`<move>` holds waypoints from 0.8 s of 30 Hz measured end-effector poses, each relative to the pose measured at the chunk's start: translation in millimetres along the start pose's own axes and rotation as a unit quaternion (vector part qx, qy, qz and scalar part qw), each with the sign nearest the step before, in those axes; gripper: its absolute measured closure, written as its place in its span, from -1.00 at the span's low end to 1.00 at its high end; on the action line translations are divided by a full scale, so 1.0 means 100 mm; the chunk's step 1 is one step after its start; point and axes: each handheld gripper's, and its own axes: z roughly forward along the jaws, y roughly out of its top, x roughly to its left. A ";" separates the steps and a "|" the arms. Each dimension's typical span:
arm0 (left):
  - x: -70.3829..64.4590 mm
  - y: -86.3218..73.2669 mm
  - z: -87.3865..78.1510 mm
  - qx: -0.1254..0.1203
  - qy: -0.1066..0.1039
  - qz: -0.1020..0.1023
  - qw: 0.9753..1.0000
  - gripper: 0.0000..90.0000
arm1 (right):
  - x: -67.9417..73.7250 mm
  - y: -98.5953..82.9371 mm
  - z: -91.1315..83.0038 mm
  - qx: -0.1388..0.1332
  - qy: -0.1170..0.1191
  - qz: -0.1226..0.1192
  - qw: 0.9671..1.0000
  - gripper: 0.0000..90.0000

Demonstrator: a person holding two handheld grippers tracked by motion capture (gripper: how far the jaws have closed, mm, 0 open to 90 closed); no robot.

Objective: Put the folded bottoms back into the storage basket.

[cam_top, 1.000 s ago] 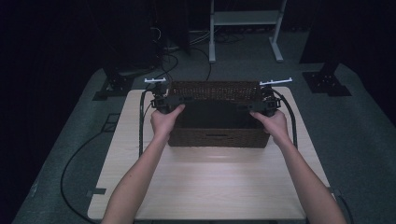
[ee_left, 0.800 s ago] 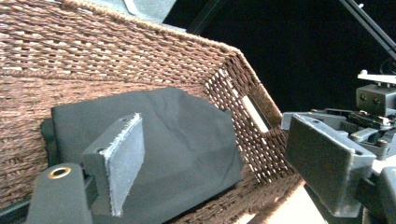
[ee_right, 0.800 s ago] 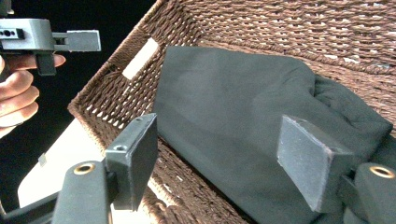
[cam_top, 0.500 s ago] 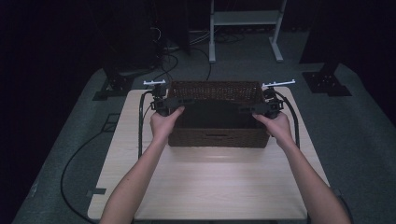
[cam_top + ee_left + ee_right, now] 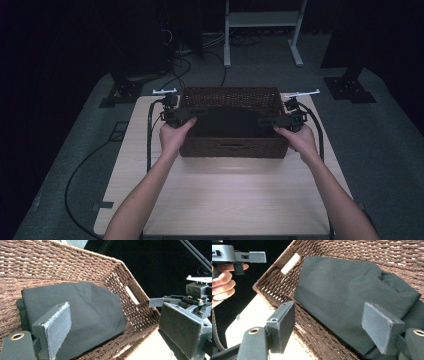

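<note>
1. High view: a brown wicker basket (image 5: pixel 230 145) stands at the far middle of the pale table (image 5: pixel 220 200), with a folded black cloth (image 5: pixel 227 122) lying inside it. The left gripper (image 5: pixel 192 113) hovers over the basket's left end, the right gripper (image 5: pixel 265 121) over its right end, both pointing inward above the cloth. How far either claw gapes cannot be told from up here.

2. Left gripper view: the left gripper (image 5: pixel 125 332) stands wide, one jaw inside the basket (image 5: pixel 75 260) above the cloth (image 5: pixel 80 307), the other outside the near rim. It holds nothing. The other gripper (image 5: pixel 197 297) waits beyond the basket's far end with its handle slot.

3. Right gripper view: the right gripper (image 5: pixel 334 325) is also wide and empty, straddling the basket's near wall (image 5: pixel 312 332), with one jaw over the cloth (image 5: pixel 342 295).

4. Judgement: the step in hand looks like reaching in for the cloth, or else the cloth has just been laid down. A grasp calls for both claws to dip inside the rim and close on the cloth's ends.

5. Room: the basket's walls hem the jaws; the table in front of the basket lies bare.
</note>
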 end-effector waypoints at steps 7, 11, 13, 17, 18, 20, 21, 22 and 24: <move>-0.02 -0.05 -0.04 -0.002 -0.003 0.006 1.000 -0.78 | 0.02 -0.04 -0.05 0.003 0.001 -0.005 1.000 -0.41; -0.05 -0.07 -0.06 0.002 -0.002 0.013 1.000 -0.78 | 0.04 -0.07 -0.07 0.001 0.005 -0.009 1.000 -0.41; -0.07 -0.08 -0.07 0.005 -0.002 0.016 1.000 -0.79 | 0.05 -0.08 -0.08 0.003 0.005 -0.010 1.000 -0.41; -0.09 -0.10 -0.10 0.000 -0.009 0.017 1.000 -0.79 | 0.07 -0.12 -0.09 0.004 0.009 -0.011 1.000 -0.41; -0.10 -0.11 -0.10 -0.001 -0.008 0.020 1.000 -0.79 | 0.08 -0.13 -0.09 0.004 0.010 -0.013 1.000 -0.41; -0.10 -0.13 -0.11 0.000 -0.009 0.020 1.000 -0.79 | 0.08 -0.14 -0.10 0.004 0.011 -0.015 1.000 -0.41; -0.10 -0.15 -0.12 0.000 -0.010 0.021 1.000 -0.79 | 0.08 -0.14 -0.10 0.004 0.012 -0.014 1.000 -0.41; -0.10 -0.16 -0.13 -0.003 -0.010 0.021 1.000 -0.79 | 0.09 -0.15 -0.11 0.002 0.013 -0.017 1.000 -0.41; -0.10 -0.18 -0.15 -0.003 -0.010 0.024 1.000 -0.79 | 0.10 -0.16 -0.12 0.001 0.015 -0.018 1.000 -0.41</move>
